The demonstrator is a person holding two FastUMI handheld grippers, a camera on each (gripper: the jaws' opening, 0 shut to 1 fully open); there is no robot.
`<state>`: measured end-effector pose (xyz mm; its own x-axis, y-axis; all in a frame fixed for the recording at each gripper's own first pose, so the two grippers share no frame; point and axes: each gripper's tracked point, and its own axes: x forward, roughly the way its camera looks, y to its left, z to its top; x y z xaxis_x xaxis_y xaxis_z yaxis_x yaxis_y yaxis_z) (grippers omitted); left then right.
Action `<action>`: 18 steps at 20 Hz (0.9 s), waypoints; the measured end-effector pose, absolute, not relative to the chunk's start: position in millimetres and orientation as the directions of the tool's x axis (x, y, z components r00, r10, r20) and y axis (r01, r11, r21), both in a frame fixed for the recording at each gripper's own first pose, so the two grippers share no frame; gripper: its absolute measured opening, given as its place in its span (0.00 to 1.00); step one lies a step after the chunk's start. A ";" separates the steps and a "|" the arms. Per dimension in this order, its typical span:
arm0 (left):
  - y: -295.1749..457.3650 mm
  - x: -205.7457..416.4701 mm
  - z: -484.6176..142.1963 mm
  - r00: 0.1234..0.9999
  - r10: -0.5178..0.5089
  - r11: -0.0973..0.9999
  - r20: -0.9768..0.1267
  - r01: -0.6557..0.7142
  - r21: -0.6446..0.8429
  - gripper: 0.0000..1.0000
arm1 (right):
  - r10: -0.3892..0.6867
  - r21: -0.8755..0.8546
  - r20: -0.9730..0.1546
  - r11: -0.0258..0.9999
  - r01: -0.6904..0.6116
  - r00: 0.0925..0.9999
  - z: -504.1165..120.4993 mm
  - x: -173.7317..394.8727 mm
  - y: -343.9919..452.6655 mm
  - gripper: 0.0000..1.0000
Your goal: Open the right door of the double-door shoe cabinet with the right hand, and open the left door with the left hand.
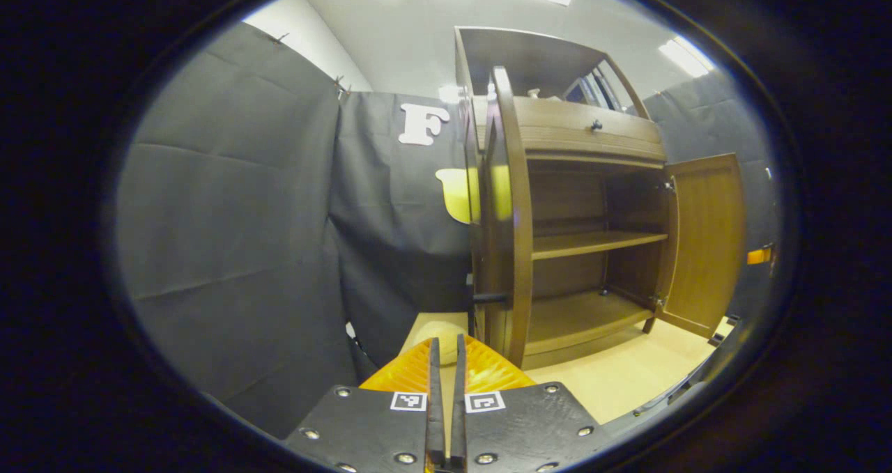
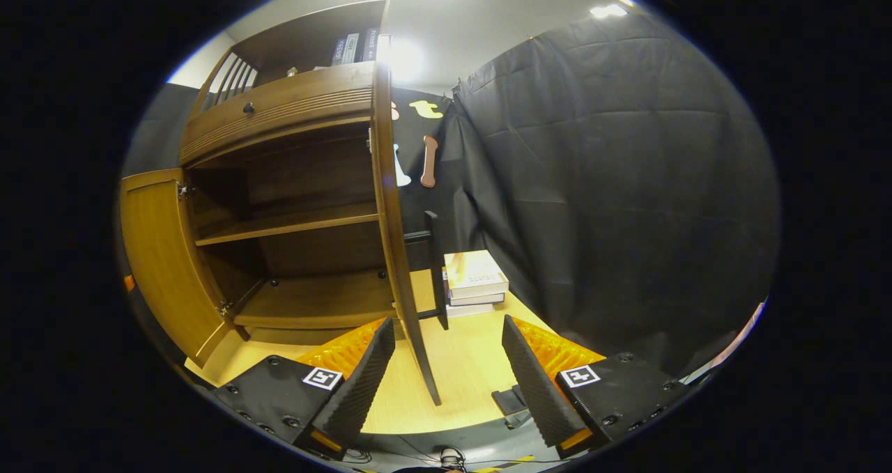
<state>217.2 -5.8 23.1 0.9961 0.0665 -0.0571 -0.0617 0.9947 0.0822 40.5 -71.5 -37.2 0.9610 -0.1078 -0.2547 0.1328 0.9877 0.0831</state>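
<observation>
One shoe cabinet [image 1: 592, 201] stands on a pale wooden floor [image 1: 627, 375], against the booth's black cloth wall. It has two doors, and both are swung out from the carcass.

In the left gripper view the left door [image 1: 512, 208] is seen edge-on, its long axis upright, with a dark bar handle [image 1: 488, 297] projecting low on its outer face. The right door [image 1: 704, 239] stands open on the far side, inner face showing, hung on two hinges. Inside the cabinet: one middle shelf [image 1: 592, 242] and one bottom board [image 1: 578, 316]. One drawer front with one dark knob [image 1: 596, 125] sits above the opening.

In the right gripper view the right door [image 2: 401, 229] is edge-on and upright just ahead of the fingers; its one vertical bar handle [image 2: 435, 267] faces outward. One stack of books [image 2: 475, 283] lies on the floor beyond it.

Left gripper [image 1: 446, 351]: fingers closed together, nothing between them.
Right gripper [image 2: 449, 344]: jaws spread wide, the door's lower edge between them, untouched.
</observation>
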 end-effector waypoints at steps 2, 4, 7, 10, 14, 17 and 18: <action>-8.6 215.4 38.3 0.997 0.078 0.995 -0.014 -0.077 0.061 0.05 | -0.091 0.089 -0.244 0.989 0.116 0.965 -33.8 39.9 -59.9 0.98; -18.4 216.7 51.0 0.997 0.073 0.997 0.031 -0.074 0.038 0.10 | -0.093 0.065 -0.238 0.992 0.112 0.967 -33.6 39.5 -57.6 0.98; -28.6 208.7 75.4 0.990 0.092 0.995 0.107 -0.094 0.013 0.24 | -0.079 0.072 -0.228 0.993 0.097 0.970 -23.3 33.5 -53.4 0.97; -36.4 207.0 83.0 0.985 0.119 0.993 0.124 -0.117 -0.021 0.54 | -0.072 0.084 -0.193 0.992 0.090 0.979 -4.9 29.5 -51.9 0.97; -57.7 205.3 80.5 0.983 0.139 0.990 0.119 -0.136 -0.034 0.94 | -0.067 0.076 -0.135 0.994 0.078 0.989 14.2 36.4 -48.7 0.98; -81.9 205.3 65.3 0.990 0.115 0.993 0.086 -0.112 -0.043 0.94 | -0.032 0.085 -0.131 0.995 0.043 0.991 17.4 38.8 -37.5 0.98; -87.5 206.5 63.1 0.989 0.117 0.993 0.086 -0.113 -0.045 0.94 | -0.020 0.087 -0.131 0.996 0.031 0.991 18.6 40.6 -31.9 0.98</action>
<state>206.5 -87.5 63.1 0.9895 0.1168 0.0856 -0.1133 0.9925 -0.0453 40.6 -31.9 18.6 0.9912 -0.0199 -0.1306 0.0314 0.9957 0.0869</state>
